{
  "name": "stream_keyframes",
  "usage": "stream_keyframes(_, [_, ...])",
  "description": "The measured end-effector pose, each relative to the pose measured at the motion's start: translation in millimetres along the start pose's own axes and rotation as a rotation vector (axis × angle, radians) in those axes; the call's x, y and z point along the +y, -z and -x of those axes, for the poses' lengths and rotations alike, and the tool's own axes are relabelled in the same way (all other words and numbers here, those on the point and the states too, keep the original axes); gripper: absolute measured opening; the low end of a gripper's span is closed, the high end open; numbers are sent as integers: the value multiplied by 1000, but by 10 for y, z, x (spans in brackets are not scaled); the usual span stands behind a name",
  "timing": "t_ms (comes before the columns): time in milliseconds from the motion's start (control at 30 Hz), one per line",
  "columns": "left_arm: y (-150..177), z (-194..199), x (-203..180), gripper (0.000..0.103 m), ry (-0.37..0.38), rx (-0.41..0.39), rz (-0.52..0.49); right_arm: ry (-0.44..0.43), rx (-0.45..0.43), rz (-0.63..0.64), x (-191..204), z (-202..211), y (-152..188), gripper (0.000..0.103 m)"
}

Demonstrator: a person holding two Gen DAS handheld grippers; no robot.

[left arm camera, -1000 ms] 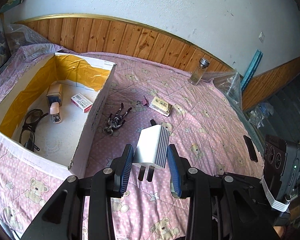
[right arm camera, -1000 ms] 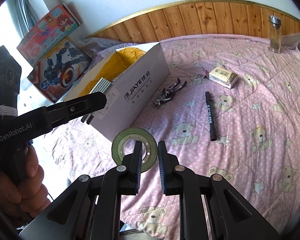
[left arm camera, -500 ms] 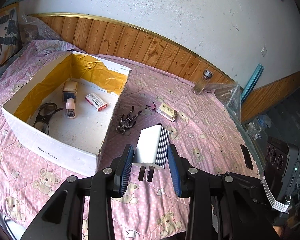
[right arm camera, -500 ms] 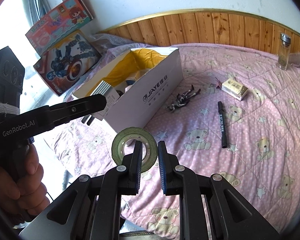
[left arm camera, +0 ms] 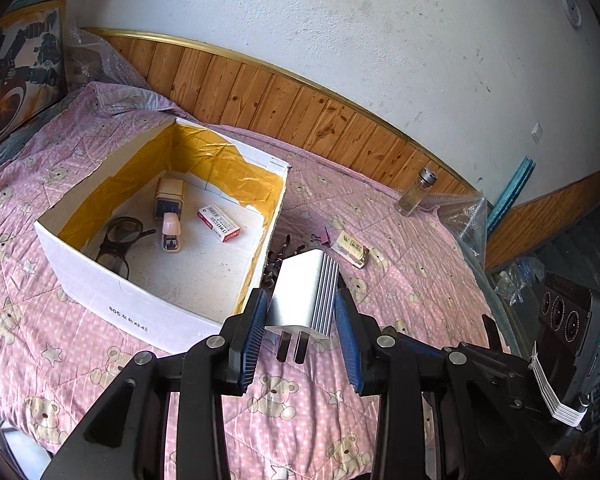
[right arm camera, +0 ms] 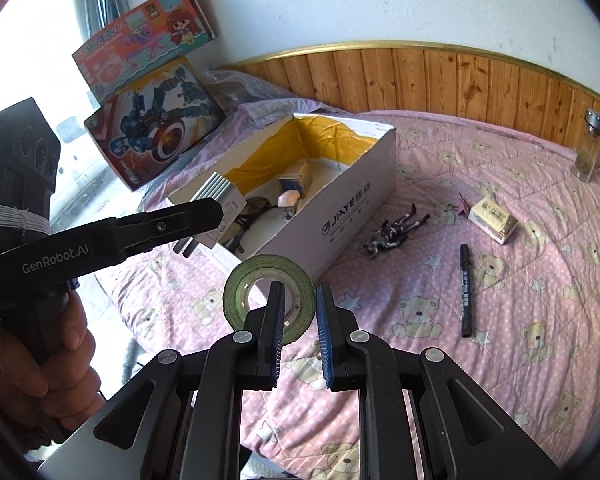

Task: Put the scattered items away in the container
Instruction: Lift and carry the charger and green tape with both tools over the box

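Observation:
My left gripper point(left arm camera: 300, 320) is shut on a silver plug adapter point(left arm camera: 306, 292), its two prongs pointing back at the camera; it hangs near the front right corner of the white cardboard box point(left arm camera: 100, 284). In the right wrist view the adapter point(right arm camera: 220, 192) sits over the box's point(right arm camera: 340, 208) near left corner. My right gripper point(right arm camera: 298, 312) is shut on a green tape roll point(right arm camera: 240, 284), held above the pink quilt in front of the box. Inside the box lie glasses point(left arm camera: 118, 240), a stapler point(left arm camera: 170, 232) and a small red-and-white pack point(left arm camera: 219, 223).
On the quilt to the right of the box lie a dark toy figure point(right arm camera: 396, 232), a black marker point(right arm camera: 466, 292), a small yellowish box point(right arm camera: 494, 220) and a glass jar point(right arm camera: 590, 148) near the wooden wall panel. Toy boxes point(right arm camera: 156, 120) lean at the back left.
Both grippers rose and pulled back, so the box looks smaller and farther. The adapter shifted left toward the box's corner. Both holds are unchanged.

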State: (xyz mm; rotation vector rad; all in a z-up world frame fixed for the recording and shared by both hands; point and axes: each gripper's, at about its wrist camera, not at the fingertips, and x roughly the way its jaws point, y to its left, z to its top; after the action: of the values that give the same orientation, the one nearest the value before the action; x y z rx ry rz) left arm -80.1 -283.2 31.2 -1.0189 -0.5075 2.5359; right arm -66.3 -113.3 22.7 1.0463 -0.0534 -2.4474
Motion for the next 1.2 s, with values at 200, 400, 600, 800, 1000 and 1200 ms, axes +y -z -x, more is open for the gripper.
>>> stream_keyframes(200, [-43,7,115,36,-7,-5,24,-16,-9,28,102,-54,-140,16])
stream_keyframes(400, [-98,-2,200,36,-11,-9,40,-30,-13,48,178,-129,-274,16])
stream_keyframes(600, [-188,-2,302,36,-18,-20,62,-37,-16,65,217,-195,-401,16])
stream_keyframes(800, [-296,-23,403,36,-25,-29,75,-40,-18,71,213,-252,-503,16])
stream_keyframes(1000, [-367,-77,497,36,-29,-23,91,-38,-19,80,202,-327,-651,16])
stream_keyframes(1200, [-431,-148,577,36,-36,-13,104,-38,-16,89,170,-424,-786,16])
